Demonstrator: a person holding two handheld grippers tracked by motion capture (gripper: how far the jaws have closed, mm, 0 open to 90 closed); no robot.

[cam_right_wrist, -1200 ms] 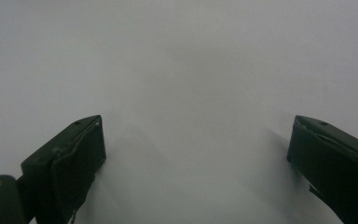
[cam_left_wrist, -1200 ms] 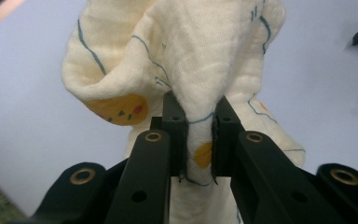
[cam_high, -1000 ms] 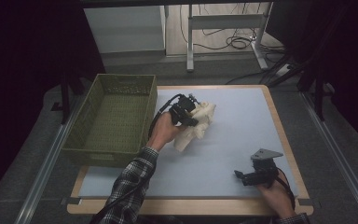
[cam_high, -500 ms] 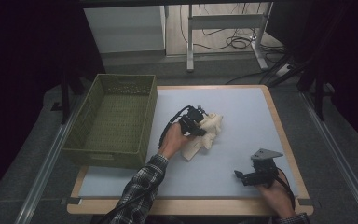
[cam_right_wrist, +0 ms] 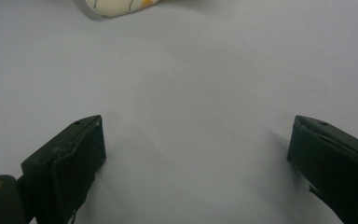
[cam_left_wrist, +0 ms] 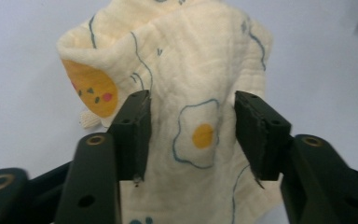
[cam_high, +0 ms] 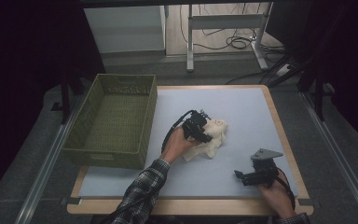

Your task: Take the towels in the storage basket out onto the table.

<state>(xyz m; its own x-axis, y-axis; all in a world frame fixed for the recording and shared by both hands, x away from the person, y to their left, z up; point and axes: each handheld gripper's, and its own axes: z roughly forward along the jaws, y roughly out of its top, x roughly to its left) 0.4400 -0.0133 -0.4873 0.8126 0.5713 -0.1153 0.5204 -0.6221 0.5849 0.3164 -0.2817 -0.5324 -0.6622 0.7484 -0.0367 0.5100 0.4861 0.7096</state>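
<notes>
Left gripper [cam_left_wrist: 191, 135] jaws just opening, cloth [cam_left_wrist: 186, 74] loose between; its egg print seen from left gripper view. Right gripper [cam_high: 256, 176] released, near-right on mat [cam_high: 251, 112].

Cloth [cam_left_wrist: 191, 93] bottom cut off

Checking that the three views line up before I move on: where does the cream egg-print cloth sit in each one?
High view: the cream cloth lies crumpled mid-mat, just right of the green basket, under the left hand-held gripper.
Left gripper view: it covers the centre, a fried-egg print between the parted jaws.
Right gripper view: just an edge at the top, left of centre.
Shared landmark: the pale blue mat.
</notes>
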